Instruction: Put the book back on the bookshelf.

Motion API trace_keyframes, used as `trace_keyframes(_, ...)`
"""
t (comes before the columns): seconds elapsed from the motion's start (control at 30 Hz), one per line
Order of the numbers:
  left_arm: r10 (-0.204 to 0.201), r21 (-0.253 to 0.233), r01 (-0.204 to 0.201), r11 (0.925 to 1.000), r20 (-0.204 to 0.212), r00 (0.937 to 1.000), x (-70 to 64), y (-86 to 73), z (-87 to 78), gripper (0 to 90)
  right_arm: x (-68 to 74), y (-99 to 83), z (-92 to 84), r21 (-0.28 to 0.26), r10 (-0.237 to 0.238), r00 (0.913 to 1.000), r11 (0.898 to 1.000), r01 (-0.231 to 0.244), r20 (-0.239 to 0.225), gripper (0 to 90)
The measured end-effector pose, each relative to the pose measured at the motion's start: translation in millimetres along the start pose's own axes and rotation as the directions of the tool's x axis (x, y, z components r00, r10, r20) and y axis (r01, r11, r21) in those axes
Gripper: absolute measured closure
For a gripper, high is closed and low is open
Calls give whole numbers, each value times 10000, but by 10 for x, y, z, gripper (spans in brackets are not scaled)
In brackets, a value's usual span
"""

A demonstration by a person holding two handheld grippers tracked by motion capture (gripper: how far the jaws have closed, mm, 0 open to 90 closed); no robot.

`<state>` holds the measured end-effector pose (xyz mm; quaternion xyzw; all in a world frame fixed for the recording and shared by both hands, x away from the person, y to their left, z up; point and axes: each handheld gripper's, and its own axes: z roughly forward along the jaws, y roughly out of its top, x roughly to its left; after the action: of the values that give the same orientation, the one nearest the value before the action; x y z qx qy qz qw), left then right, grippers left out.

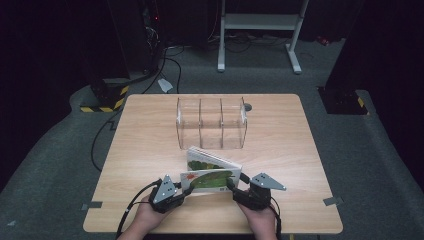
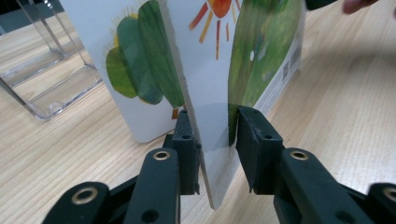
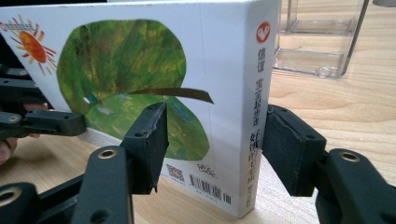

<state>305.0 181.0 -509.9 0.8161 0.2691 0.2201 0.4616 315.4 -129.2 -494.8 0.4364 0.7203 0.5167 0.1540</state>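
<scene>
A picture board book with a green leaf and an orange sun on its cover stands on edge at the near middle of the wooden table, partly opened. My left gripper is at the book's left end. In the left gripper view the cover runs between the jaws of my left gripper, lying against one pad with a gap to the other. My right gripper is at the spine end. In the right gripper view the pads of my right gripper press the book across its spine corner.
A clear acrylic organizer with three compartments stands just behind the book, also seen as the organizer and the organizer in the gripper views. A white frame and cables sit on the floor beyond the table's far edge.
</scene>
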Motion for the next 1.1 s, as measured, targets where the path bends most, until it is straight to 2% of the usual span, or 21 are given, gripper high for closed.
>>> trace_keyframes(0.3,-106,335,114,9994,-219,9997,22,-32,65,657,44,7,-61,-266,-635,9980,9976,635,25,418)
trace_keyframes(0.43,-282,508,301,9983,-376,9989,40,-45,89,630,61,16,-72,-374,-951,9955,9948,949,-50,376)
trace_keyframes(0.47,-364,426,382,9984,-431,9984,45,-47,84,620,61,17,-69,-397,-1018,9948,9941,1014,-84,363)
trace_keyframes(0.67,-896,261,915,9955,-664,9938,124,-55,4,486,25,55,-53,-631,-1522,9880,9866,1504,-250,326)
trace_keyframes(0.73,-1080,178,1096,9938,-724,9915,143,-67,-21,456,15,66,-33,-652,-1512,9879,9867,1488,-347,320)
trace_keyframes(0.83,-1260,154,1277,9917,-831,9885,174,-99,-75,434,18,87,-6,-752,-1630,9854,9844,1590,-502,337)
trace_keyframes(0.93,-1251,257,1282,9914,-988,9872,183,-143,-120,433,38,121,34,-719,-1842,9804,9812,1792,-699,342)
trace_keyframes(1.0,-1214,300,1254,9916,-1118,9863,196,-167,-157,430,56,151,66,-597,-1996,9774,9789,1956,-694,328)
trace_keyframes(1.1,-1372,297,1421,9894,-1275,9823,227,-201,-213,427,65,180,107,-446,-1994,9777,9795,1967,-664,283)
